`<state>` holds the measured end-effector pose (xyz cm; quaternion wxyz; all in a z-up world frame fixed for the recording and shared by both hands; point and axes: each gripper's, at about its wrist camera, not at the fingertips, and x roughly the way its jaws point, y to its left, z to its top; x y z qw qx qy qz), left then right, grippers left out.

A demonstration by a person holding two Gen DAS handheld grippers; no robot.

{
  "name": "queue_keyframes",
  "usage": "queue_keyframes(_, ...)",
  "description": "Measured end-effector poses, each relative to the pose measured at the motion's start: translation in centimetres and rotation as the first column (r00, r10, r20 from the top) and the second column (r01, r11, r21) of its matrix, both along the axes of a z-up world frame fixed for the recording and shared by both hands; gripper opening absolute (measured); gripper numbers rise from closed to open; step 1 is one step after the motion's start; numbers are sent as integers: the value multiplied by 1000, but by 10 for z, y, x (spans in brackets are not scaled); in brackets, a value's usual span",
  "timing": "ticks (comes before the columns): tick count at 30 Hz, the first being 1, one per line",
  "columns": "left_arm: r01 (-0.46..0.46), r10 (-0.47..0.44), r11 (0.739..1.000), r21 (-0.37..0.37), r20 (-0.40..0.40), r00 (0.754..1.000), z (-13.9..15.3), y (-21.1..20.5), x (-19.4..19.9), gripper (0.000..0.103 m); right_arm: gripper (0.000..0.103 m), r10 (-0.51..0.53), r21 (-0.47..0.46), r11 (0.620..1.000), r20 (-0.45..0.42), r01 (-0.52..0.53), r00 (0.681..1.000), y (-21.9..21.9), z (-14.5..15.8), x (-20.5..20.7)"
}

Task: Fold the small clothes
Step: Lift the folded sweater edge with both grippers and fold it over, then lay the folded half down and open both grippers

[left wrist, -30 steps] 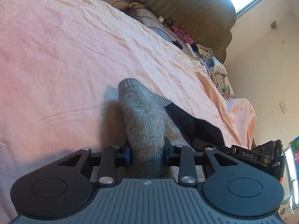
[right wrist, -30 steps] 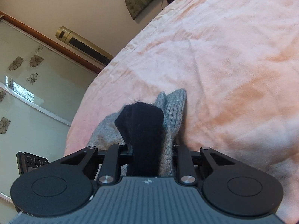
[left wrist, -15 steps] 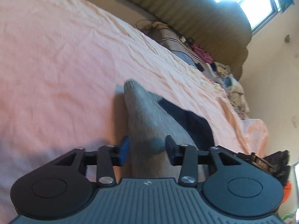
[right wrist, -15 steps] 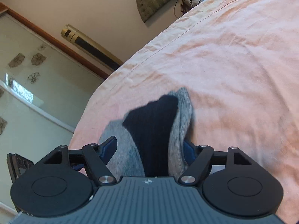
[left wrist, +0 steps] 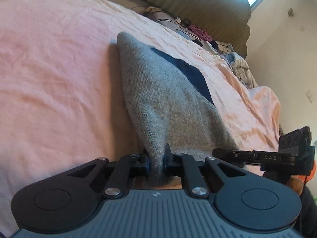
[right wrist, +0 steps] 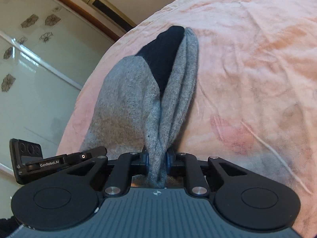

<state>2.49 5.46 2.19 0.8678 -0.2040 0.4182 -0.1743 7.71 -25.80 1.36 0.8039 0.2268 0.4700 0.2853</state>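
Observation:
A grey knit sock with a dark navy patch lies on the pink bedsheet. My left gripper is shut on a pinched fold of its near edge. In the right wrist view the same grey sock shows its navy part at the far end. My right gripper is shut on a bunched fold of the grey fabric. The right gripper shows in the left wrist view, and the left gripper in the right wrist view, close beside each other.
A pile of mixed clothes lies along the far edge of the bed by an olive headboard. A glass sliding door and a gold cylinder stand beyond the bed's edge on the right gripper's left.
Both grippers opened half a second ago and have now closed again on the sock's near edge. The sock now lies stretched out longer toward the far side.

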Motion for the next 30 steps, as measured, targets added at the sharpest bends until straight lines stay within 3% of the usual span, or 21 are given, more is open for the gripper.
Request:
queue_keyframes(2,13,-14,997,82,16,1000,-6,-1,-3,15,17,9,-28,1000,45,-8,999,0,-3,-6)
queue_keyframes(4,9,-14,995,101,46,999,-1,-4,-9,17,21,-4,13,1000,27,4,1000,-6,-5,-4)
queue_keyframes(6,-6,-5,990,140,79,997,16,-5,-19,25,37,-34,-10,999,26,34,999,-10,9,1)
queue_keyframes(7,-18,-3,986,164,124,992,26,-7,-26,28,48,-64,-48,997,77,68,995,-10,22,3)
queue_keyframes(8,-28,-7,980,197,176,984,37,-12,-31,33,52,-80,-74,993,134,90,988,-10,35,6)
queue_keyframes(9,-33,-20,971,235,221,975,45,-20,-31,40,52,-89,-94,990,185,108,979,-6,48,13)
queue_keyframes(10,-28,-44,962,272,257,965,51,-29,-27,61,55,-96,-101,988,218,120,971,-1,59,22)
queue_keyframes(11,-21,-72,952,306,289,955,54,-40,-21,76,56,-99,-96,987,243,125,965,8,67,35)
queue_keyframes(13,2,-121,938,346,322,939,50,-63,-4,76,56,-62,-83,993,270,88,961,32,75,64)
queue_keyframes(15,56,-177,921,386,286,942,35,-83,18,76,60,-17,-110,993,266,48,964,61,72,93)
queue_keyframes(17,64,-180,888,456,216,960,12,-95,35,76,73,17,-213,976,245,37,969,85,53,119)
queue_keyframes(18,53,-207,867,496,261,943,4,-98,30,76,76,22,-297,954,208,41,978,91,37,129)
queue_keyframes(20,61,-271,823,565,297,916,-6,-103,16,76,79,62,-337,941,279,37,958,87,17,130)
queue_keyframes(22,53,-264,829,557,307,914,-9,-101,10,76,79,35,-282,959,263,42,964,75,16,129)
queue_keyframes(25,49,-245,851,522,312,918,-8,-96,12,77,78,77,-356,934,249,18,965,83,25,129)
queue_keyframes(27,46,-240,854,518,314,919,-7,-96,14,78,76,29,-388,919,244,70,969,92,40,126)
queue_keyframes(28,46,-240,854,518,314,918,-8,-96,13,78,77,15,-374,924,260,86,965,98,51,121)
queue_keyframes(30,49,-241,857,513,314,918,-7,-95,13,79,77,82,-296,955,300,12,950,113,65,111)
